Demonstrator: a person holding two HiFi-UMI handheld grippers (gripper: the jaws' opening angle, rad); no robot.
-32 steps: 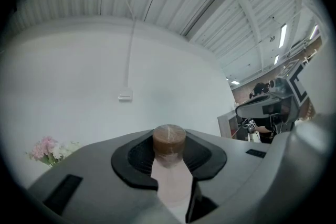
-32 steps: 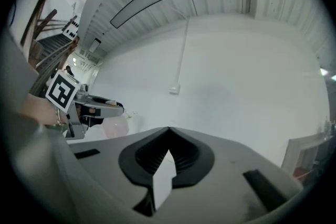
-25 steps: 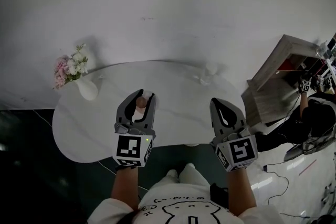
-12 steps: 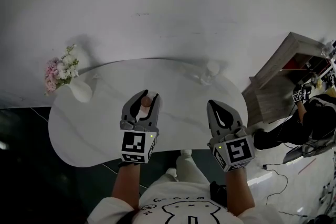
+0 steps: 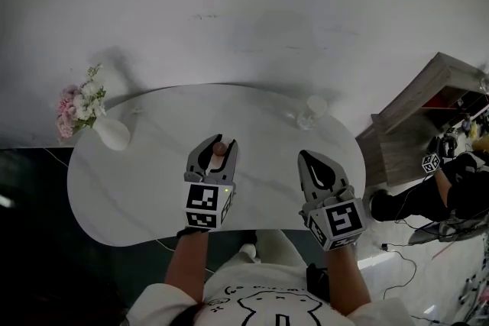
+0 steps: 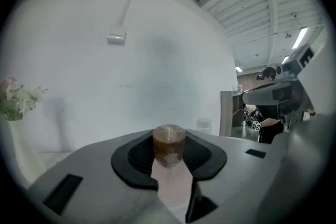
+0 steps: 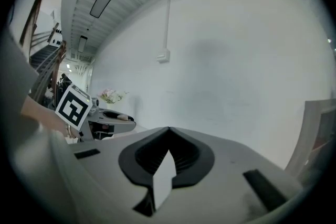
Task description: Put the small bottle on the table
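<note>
The small bottle has a brown cap and a pale body. My left gripper is shut on it and holds it upright over the near middle of the white oval table. In the left gripper view the black pads press on the bottle's neck from both sides. My right gripper hangs over the table's near right part, shut with nothing between its jaws; in the right gripper view its tips meet.
A white vase of pink and white flowers stands at the table's far left. A clear cup stands at the far right. A wooden shelf unit is right of the table, with another person beside it.
The head view has shifted: the table now sits lower and more central. Both grippers have come a little closer together, and the left one still holds the bottle.
</note>
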